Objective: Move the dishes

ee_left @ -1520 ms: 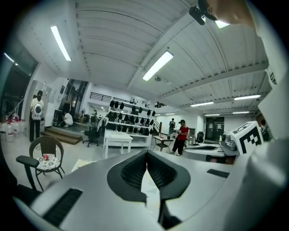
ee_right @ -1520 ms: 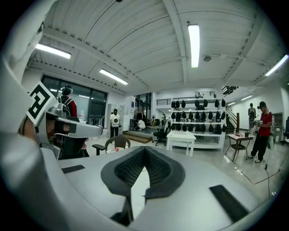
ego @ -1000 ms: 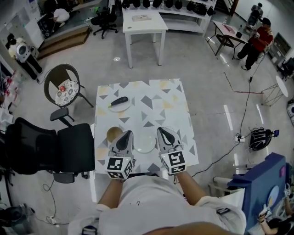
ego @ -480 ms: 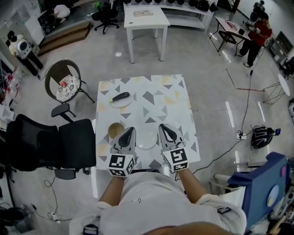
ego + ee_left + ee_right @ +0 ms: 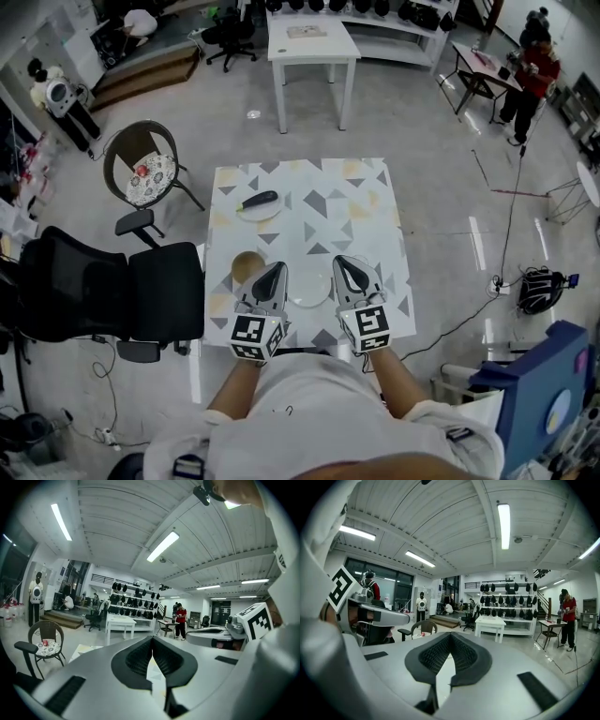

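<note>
Matt grey plastic is being shown on the left gripper (image 5: pixel 153 639) and right gripper (image 5: pixel 450 636), with black ribbed pads (image 5: pixel 138 658); light is being reflected by the glossy floor (image 5: pixel 441 187).

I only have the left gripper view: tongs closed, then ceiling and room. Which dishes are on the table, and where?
Observer: The head view shows a white plate at the near edge of the table, between the left tongs and the right tongs.
Operator: Anything left of that plate?
Observer: A brown bowl sits just left of the left tongs' tip.
Operator: And farther out?
Observer: A second plate lies toward the far left of the table, with a dark vegetable on it.
Operator: Is the right side holding anything?
Observer: No, the right gripper view shows those tongs closed on nothing.
</note>
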